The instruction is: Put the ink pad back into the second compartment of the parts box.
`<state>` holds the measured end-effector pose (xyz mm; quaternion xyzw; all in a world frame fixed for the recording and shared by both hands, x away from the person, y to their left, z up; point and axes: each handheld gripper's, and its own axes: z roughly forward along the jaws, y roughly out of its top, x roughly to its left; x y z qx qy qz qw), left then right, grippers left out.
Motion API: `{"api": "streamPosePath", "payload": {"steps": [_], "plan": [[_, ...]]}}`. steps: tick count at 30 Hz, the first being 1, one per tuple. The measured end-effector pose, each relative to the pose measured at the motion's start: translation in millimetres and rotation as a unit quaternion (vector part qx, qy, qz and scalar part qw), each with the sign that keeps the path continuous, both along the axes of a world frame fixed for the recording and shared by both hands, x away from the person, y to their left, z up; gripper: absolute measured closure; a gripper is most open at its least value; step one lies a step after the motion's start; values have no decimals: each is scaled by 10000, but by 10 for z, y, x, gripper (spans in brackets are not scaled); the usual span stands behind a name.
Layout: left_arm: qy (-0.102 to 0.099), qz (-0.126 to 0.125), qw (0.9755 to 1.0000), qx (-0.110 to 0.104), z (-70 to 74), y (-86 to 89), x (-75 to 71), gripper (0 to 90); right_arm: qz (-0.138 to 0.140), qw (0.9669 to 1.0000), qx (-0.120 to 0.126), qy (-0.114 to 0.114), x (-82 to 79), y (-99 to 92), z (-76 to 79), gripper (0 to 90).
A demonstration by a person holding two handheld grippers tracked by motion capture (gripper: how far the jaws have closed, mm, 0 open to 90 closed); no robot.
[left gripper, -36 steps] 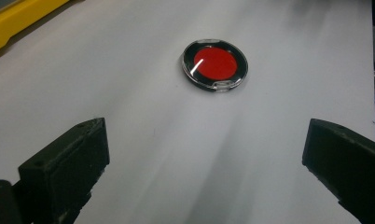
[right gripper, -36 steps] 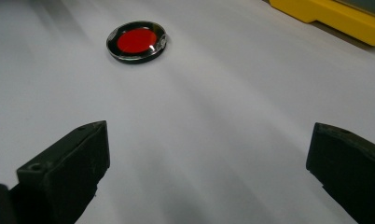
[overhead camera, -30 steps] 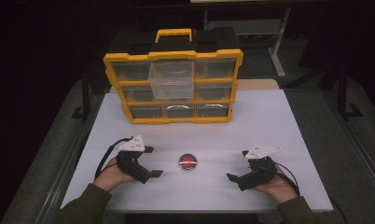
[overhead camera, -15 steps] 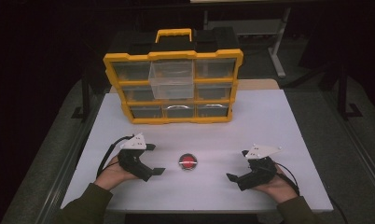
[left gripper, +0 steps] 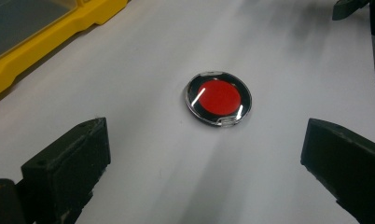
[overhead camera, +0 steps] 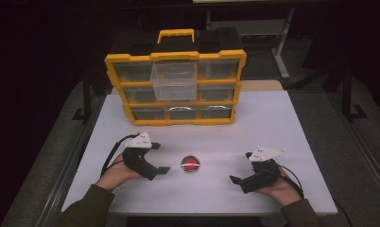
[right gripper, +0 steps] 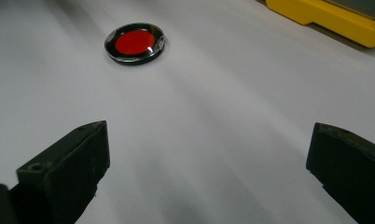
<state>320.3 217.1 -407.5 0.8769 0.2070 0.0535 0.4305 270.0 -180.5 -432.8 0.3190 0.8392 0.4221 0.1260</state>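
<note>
Left claw (overhead camera: pixel 160 158) just left of the red round compact (overhead camera: pixel 190 164), jaws spread wide, gripping nothing, aimed at it. Red round compact flat on the white table (overhead camera: pixel 273 118), clear lid up, between both claws, well in front of the yellow drawer organizer (overhead camera: pixel 175 90). Right claw (overhead camera: pixel 241 174) farther right of the compact, jaws wide apart, empty.

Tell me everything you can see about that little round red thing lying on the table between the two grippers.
The round case is a flat disc with a red centre, a black ring around it and a clear, glossy lid that looks like plastic, with a small tab on its edge. It seems closed and lies flat on the white table, in front of the yellow drawer organizer. Nothing else touches it.
</note>
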Motion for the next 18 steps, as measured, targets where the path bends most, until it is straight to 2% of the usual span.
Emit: {"api": "streamPosePath", "payload": {"steps": [18], "plan": [[-17, -162, 9999, 25, 24, -125, 44, 7, 11, 10000, -11, 11, -1, 4, -8, 0]]}}
